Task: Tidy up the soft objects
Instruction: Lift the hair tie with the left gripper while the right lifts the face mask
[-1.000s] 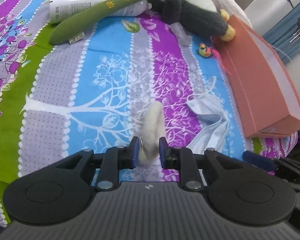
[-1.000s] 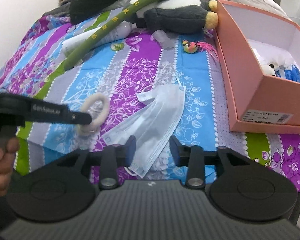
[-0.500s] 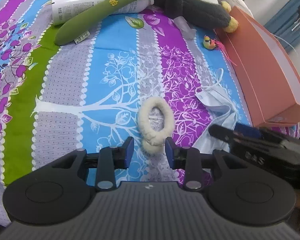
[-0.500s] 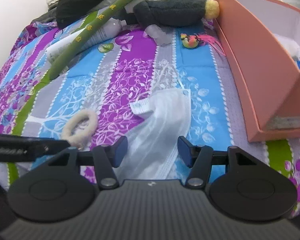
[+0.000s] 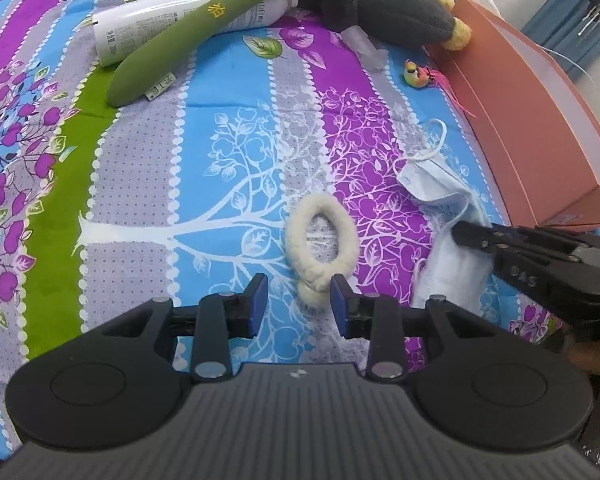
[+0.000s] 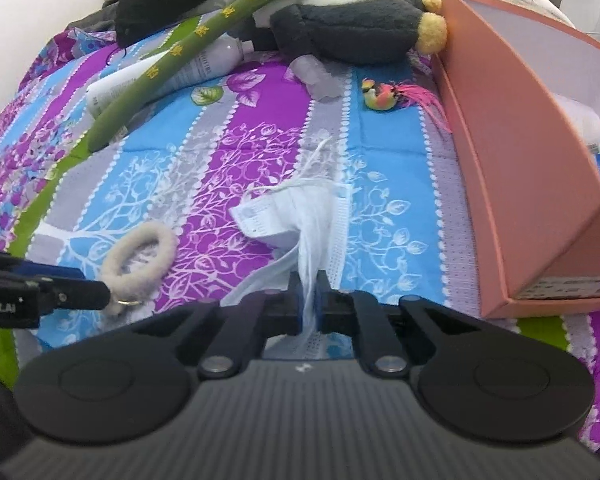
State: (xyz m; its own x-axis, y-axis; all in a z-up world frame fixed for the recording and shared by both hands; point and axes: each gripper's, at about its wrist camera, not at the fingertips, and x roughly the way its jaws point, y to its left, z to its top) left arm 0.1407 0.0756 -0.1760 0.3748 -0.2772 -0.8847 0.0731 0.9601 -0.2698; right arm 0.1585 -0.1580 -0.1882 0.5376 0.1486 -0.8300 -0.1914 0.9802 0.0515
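A cream fluffy hair tie [image 5: 320,240] lies flat on the patterned bedsheet, just ahead of my left gripper [image 5: 299,300], which is open with its jaws either side of the tie's near end. It also shows in the right wrist view [image 6: 140,256]. My right gripper [image 6: 309,300] is shut on a pale blue face mask [image 6: 300,216], bunched between the jaws; the mask also shows in the left wrist view [image 5: 440,192]. An orange box [image 6: 512,152] stands open at the right.
A green plush stick [image 5: 220,20], a white bottle [image 5: 168,20] and a dark plush penguin [image 5: 384,4] lie at the far side of the bed. A small colourful bird toy [image 5: 418,74] sits by the orange box [image 5: 540,120].
My left gripper let go of the hair tie, which now lies flat, and opened. My right gripper moved forward and closed on the face mask, bunching it.
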